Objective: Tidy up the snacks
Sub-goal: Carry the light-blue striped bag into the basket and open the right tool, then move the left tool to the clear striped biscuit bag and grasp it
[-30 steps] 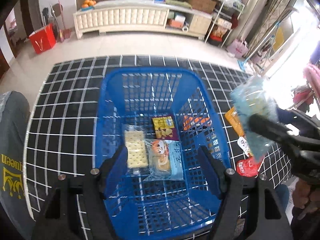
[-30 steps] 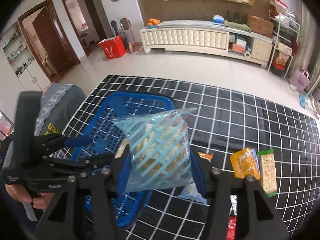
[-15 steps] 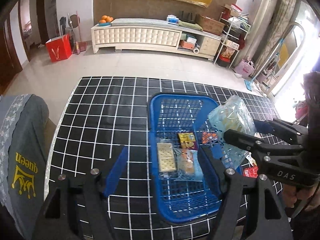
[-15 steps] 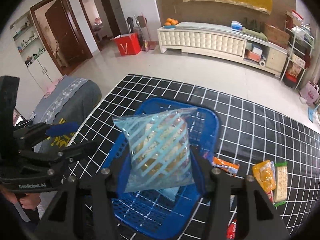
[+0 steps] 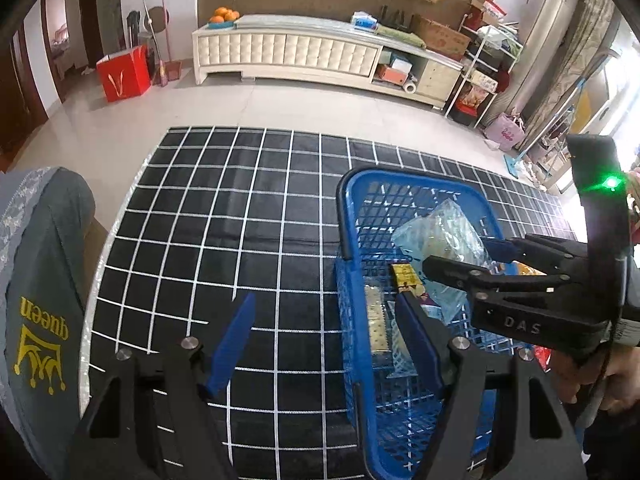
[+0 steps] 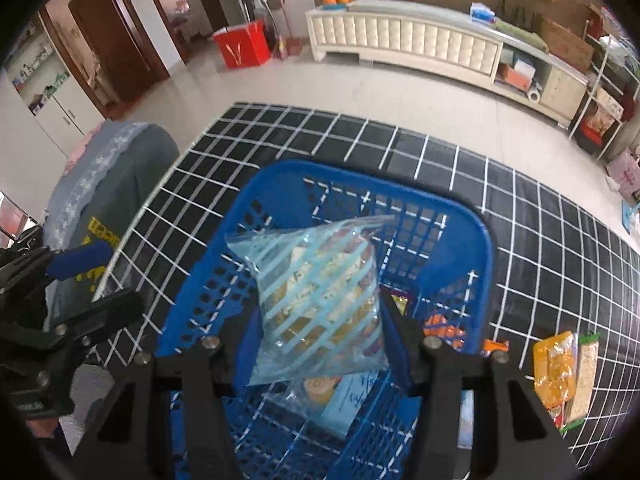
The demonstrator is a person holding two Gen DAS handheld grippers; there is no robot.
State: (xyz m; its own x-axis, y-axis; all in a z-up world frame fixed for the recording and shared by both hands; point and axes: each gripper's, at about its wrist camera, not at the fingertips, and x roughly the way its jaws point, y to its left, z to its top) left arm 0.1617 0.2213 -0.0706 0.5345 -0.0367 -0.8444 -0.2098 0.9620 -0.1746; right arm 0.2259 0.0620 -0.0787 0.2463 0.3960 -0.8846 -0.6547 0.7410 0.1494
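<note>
Left gripper [image 5: 324, 346], left wrist view: blue fingers spread wide, nothing between them. It hangs over the black grid-patterned mat [image 5: 224, 216], straddling the near-left wall of the blue basket [image 5: 345, 216]; its right finger sits over the basket interior. Right gripper [image 5: 460, 260] enters from the right above the basket, pinching a clear striped snack bag [image 5: 440, 236] that hangs over the basket's middle. On the basket floor: a cracker pack [image 5: 376, 326] and a small yellow-and-purple packet [image 5: 406, 276], both just ahead of the left gripper's right finger. Grey cloth with "queen" lettering [image 5: 40, 300] at far left.

Right wrist view: right gripper [image 6: 320, 330] closed on the striped snack bag [image 6: 320, 300], which stands upright between the fingers, directly above the blue basket [image 6: 256, 184]. Beneath the bag on the basket floor lies a light-blue packet with a round biscuit picture [image 6: 340, 396]; an orange item [image 6: 440, 326] rests against the right inner wall. Outside the basket, on the mat [image 6: 540, 216] to the right: an orange snack bag [image 6: 554, 364], beside it a green-edged cracker pack [image 6: 584, 376], and a small orange packet [image 6: 496, 346] just beside the basket wall. Left gripper [image 6: 80, 280] visible at the left edge, fingers apart.
</note>
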